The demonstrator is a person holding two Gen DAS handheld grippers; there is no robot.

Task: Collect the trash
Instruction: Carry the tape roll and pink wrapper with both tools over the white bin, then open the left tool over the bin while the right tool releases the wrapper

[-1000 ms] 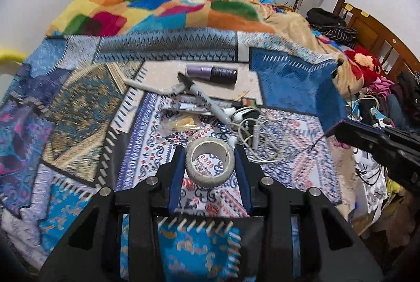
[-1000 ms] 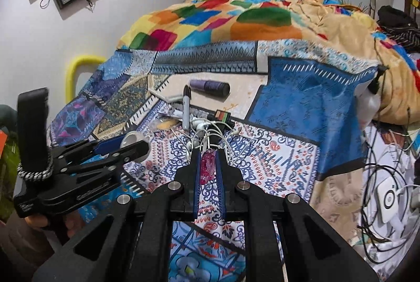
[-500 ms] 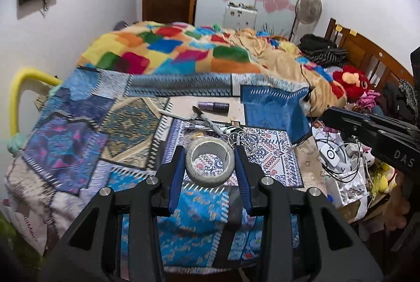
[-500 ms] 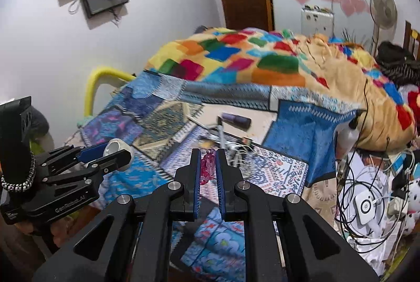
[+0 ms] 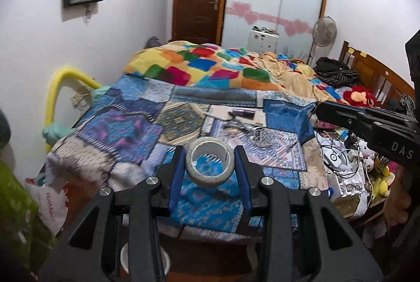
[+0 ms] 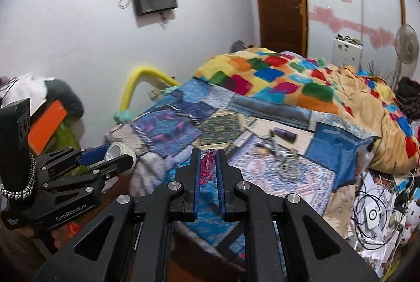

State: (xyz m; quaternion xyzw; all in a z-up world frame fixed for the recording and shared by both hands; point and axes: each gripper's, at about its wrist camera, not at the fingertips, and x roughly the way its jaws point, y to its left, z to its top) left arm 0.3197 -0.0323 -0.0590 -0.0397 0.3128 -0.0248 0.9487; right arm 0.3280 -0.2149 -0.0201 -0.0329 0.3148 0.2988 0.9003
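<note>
The tape roll point(image 5: 209, 166) was clamped in the left claw point(image 5: 209, 169), above the foot of the bed point(image 5: 131, 129). The right claw point(image 6: 207, 171) was closed on a small pink wrapper point(image 6: 207, 168), too crumpled to identify. The items far on the bed, a dark tube point(image 5: 242, 113) and some cables point(image 5: 258, 133), were blurred.

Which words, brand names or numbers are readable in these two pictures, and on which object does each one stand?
"GenRobot.AI": white print on the body of the left gripper, seen in the right wrist view.
"DAS": white letters on the body of the right gripper, cut off by the picture edge in the left wrist view.
Red print on the white plastic bag beside the bed: too blurred to read.
Tape roll and pink wrapper: no readable text.
</note>
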